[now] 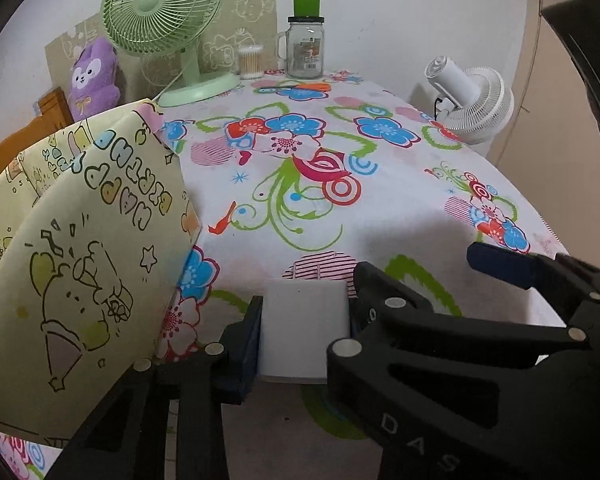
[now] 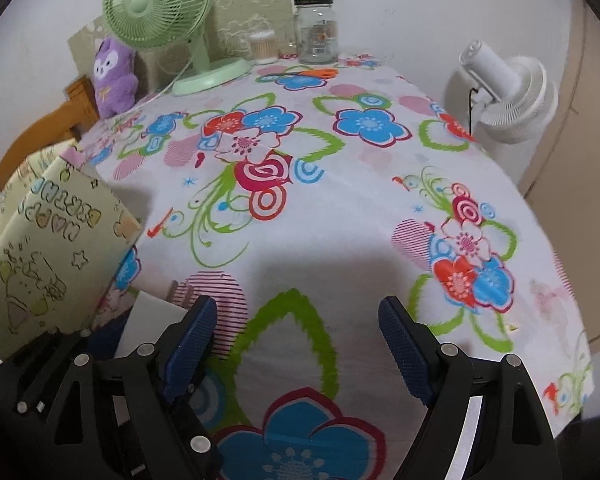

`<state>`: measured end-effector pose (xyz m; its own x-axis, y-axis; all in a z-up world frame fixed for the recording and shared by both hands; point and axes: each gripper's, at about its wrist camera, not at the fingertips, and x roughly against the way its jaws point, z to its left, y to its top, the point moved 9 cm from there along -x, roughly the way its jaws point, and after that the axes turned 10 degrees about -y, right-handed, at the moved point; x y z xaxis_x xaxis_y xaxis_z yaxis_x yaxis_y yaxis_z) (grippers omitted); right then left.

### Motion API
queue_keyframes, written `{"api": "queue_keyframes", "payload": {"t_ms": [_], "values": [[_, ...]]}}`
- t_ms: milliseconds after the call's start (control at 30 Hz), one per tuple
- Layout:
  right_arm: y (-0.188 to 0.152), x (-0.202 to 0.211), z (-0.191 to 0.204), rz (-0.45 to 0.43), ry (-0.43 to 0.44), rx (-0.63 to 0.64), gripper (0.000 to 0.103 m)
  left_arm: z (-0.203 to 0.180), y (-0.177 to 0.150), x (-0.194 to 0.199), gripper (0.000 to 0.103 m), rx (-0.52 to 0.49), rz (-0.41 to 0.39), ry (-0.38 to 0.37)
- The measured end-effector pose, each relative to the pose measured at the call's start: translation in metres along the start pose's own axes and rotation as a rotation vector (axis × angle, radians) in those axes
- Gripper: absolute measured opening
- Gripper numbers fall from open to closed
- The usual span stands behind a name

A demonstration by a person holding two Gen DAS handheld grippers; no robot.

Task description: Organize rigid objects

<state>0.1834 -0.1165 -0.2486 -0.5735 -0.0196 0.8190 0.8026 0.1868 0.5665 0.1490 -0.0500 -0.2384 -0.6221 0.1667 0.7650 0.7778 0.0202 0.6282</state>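
My left gripper (image 1: 304, 326) is shut on a white block (image 1: 304, 328), held just above the flowered tablecloth (image 1: 380, 200) near the front. A yellow "Happy Birthday" paper bag (image 1: 80, 248) stands at the left, close beside the block. My right gripper (image 2: 298, 344) is open and empty over the cloth; its black body (image 1: 460, 340) crosses the left wrist view on the right. In the right wrist view the bag (image 2: 48, 256) is at the left and a corner of the white block (image 2: 148, 320) shows behind my left finger.
At the table's back stand a green fan (image 1: 164, 12), a cotton swab tub (image 1: 251, 62), a glass jar with green cap (image 1: 305, 44) and orange scissors (image 1: 300, 87). A purple plush (image 1: 92, 76) leans at back left. A white fan (image 1: 472, 96) stands off the right edge.
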Motion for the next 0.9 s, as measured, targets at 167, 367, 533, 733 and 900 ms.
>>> {"api": "queue_keyframes", "payload": {"t_ms": [167,367,533,733,900], "values": [[-0.002,0.003,-0.005,0.003,-0.022,0.0,0.085,-0.001,-0.001,0.0,0.04,0.005,0.002,-0.005],[0.0,0.014,-0.006,-0.017,-0.024,-0.005,0.086,-0.002,0.003,0.01,0.04,0.002,-0.017,-0.01],[0.005,0.029,-0.007,-0.041,-0.024,-0.014,0.086,-0.005,0.009,0.024,0.04,-0.003,-0.032,-0.013],[0.014,0.053,-0.006,-0.072,-0.019,-0.029,0.086,-0.008,0.02,0.047,0.04,-0.02,-0.065,-0.017],[0.023,0.075,-0.002,-0.112,-0.027,-0.014,0.086,-0.01,0.028,0.065,0.04,-0.035,-0.082,-0.03]]}}
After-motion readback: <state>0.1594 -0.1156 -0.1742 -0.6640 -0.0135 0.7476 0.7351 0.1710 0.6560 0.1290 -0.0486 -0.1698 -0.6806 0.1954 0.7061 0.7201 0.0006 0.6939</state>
